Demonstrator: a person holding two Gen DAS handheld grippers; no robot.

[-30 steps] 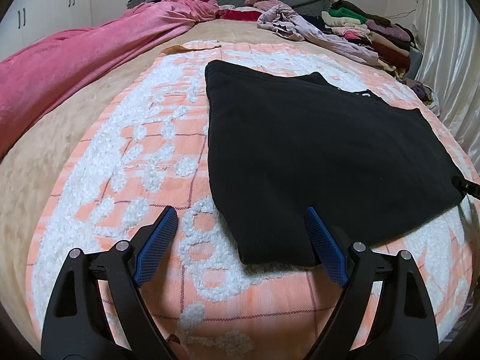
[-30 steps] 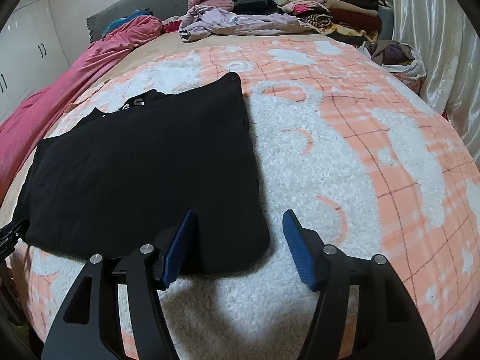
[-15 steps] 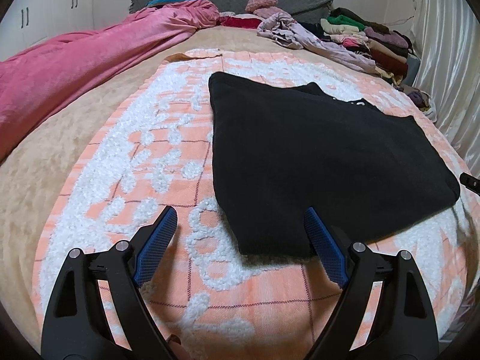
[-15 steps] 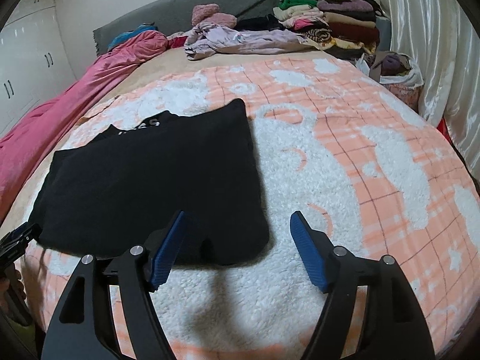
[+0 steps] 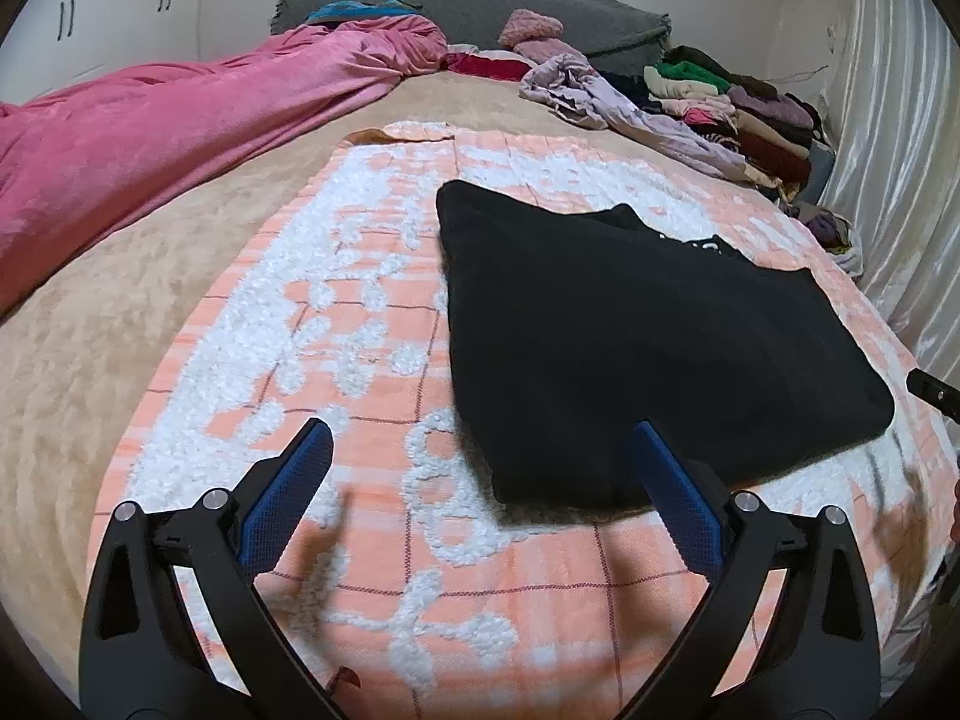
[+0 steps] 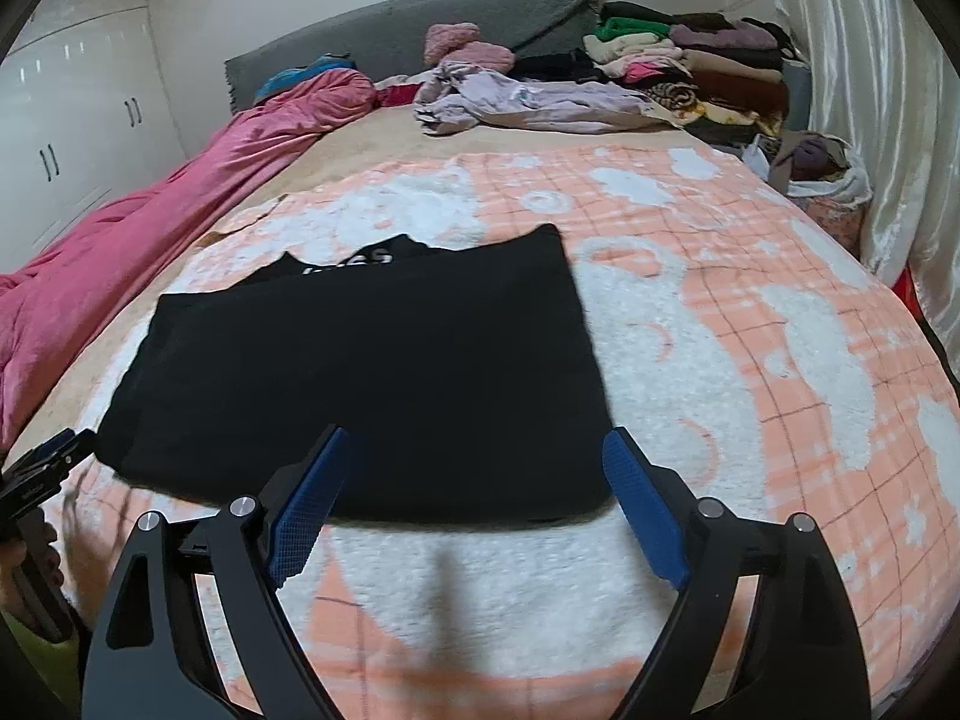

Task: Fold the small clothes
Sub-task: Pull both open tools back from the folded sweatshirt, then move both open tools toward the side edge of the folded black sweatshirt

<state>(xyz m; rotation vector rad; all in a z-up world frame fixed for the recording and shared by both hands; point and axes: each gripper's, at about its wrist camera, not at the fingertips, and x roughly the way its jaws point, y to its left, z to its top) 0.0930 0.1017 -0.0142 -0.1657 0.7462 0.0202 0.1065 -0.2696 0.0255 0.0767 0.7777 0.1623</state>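
A black garment (image 5: 630, 336) lies folded flat on the orange and white blanket (image 5: 360, 360); white lettering shows at its far edge (image 6: 366, 258). My left gripper (image 5: 480, 450) hangs above the blanket in front of the garment's near left corner, jaws opening wide, nothing between them. My right gripper (image 6: 474, 456) hovers over the garment's (image 6: 372, 372) near right corner, jaws also opening, not touching the cloth. The right gripper's tip (image 5: 933, 390) shows at the left wrist view's right edge, and the left gripper's tip (image 6: 42, 468) at the right wrist view's left edge.
A pink quilt (image 5: 168, 138) runs along the bed's left side. Loose lilac clothes (image 6: 528, 102) and a stack of folded clothes (image 6: 708, 60) lie at the head, by a grey headboard (image 6: 420, 24). A curtain (image 5: 900, 180) hangs on the right; white wardrobes (image 6: 72, 120) stand left.
Both grippers have risen and drawn back from the garment, so it looks smaller. The right gripper's jaws have spread much wider; the left gripper's jaws have opened a little more.
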